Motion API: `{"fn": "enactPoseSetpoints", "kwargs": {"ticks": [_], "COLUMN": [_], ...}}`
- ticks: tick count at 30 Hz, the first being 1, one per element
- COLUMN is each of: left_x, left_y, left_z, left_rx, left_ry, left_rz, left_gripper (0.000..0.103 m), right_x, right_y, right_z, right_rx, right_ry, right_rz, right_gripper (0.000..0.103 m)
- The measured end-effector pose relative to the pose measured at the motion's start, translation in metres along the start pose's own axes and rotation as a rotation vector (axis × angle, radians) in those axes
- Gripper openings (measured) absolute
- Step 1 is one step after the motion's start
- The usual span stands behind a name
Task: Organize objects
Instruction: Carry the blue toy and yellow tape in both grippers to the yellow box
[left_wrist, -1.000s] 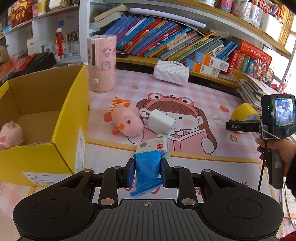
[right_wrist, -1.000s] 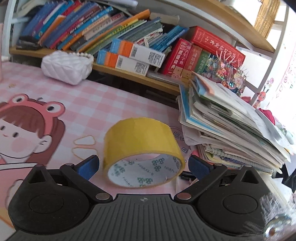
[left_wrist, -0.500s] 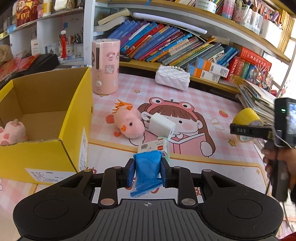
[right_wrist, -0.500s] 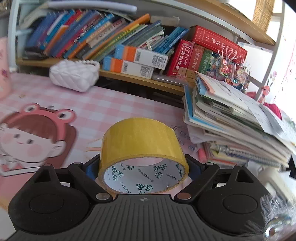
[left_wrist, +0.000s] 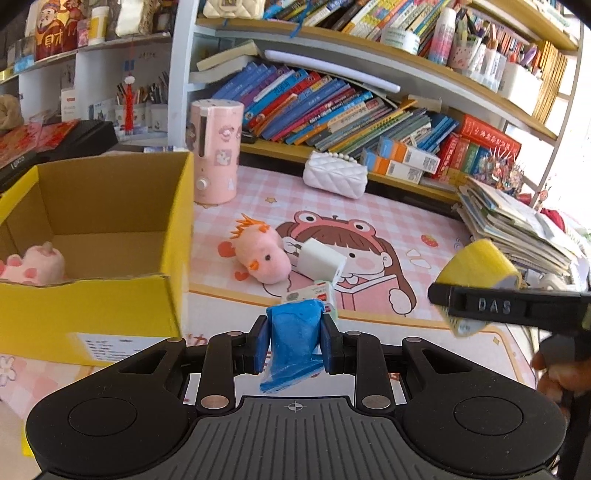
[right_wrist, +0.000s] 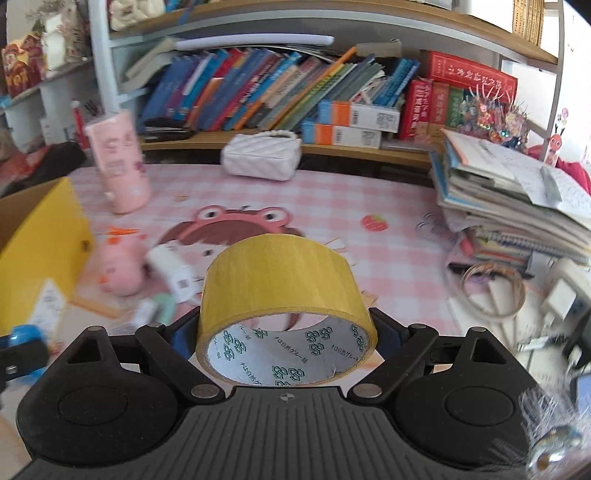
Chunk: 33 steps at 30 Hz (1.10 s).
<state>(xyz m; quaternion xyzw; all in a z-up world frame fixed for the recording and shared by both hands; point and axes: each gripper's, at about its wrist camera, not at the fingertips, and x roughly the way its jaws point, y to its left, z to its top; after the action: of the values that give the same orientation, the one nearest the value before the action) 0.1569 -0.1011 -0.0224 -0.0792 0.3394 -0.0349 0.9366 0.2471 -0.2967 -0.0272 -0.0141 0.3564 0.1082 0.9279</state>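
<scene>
My left gripper (left_wrist: 294, 341) is shut on a blue plastic packet (left_wrist: 293, 338) and holds it above the mat, right of the open yellow cardboard box (left_wrist: 173, 251). A pink plush (left_wrist: 31, 266) lies in the box. My right gripper (right_wrist: 284, 328) is shut on a yellow tape roll (right_wrist: 280, 280), lifted off the table; the roll also shows in the left wrist view (left_wrist: 478, 266). A pink plush chick (left_wrist: 258, 254), a white block (left_wrist: 319, 260) and a small carton (left_wrist: 314, 293) lie on the pink mat.
A pink cylinder appliance (left_wrist: 216, 151) and a white quilted purse (left_wrist: 334, 173) stand at the back of the table. A stack of books and papers (right_wrist: 517, 199) fills the right side. Bookshelves (left_wrist: 332, 107) run behind.
My right gripper closed on the yellow tape roll, lifted it off the table and swung left toward the box. My left gripper rose a little, still holding the blue packet.
</scene>
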Motion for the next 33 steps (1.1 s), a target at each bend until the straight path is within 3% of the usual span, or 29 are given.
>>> {"fn": "enactPoseSetpoints", "kwargs": {"ticks": [17,33], "left_x": [-0.065,-0.128], "left_y": [0.084,0.144], "left_z": [-0.025,-0.047], "left_rx": [-0.047,-0.051], "left_ry": [-0.018,-0.068], "left_rz": [0.009,0.059], "left_gripper": [0.026,0.026], "right_x": [-0.058,-0.097], "right_y": [0.119,0.195], "right_z": [-0.053,-0.083], "right_rx": [-0.129,-0.165], "right_ry": [0.025,0.008], "right_rz": [0.093,0.166], "right_gripper": [0.090,0.090]}}
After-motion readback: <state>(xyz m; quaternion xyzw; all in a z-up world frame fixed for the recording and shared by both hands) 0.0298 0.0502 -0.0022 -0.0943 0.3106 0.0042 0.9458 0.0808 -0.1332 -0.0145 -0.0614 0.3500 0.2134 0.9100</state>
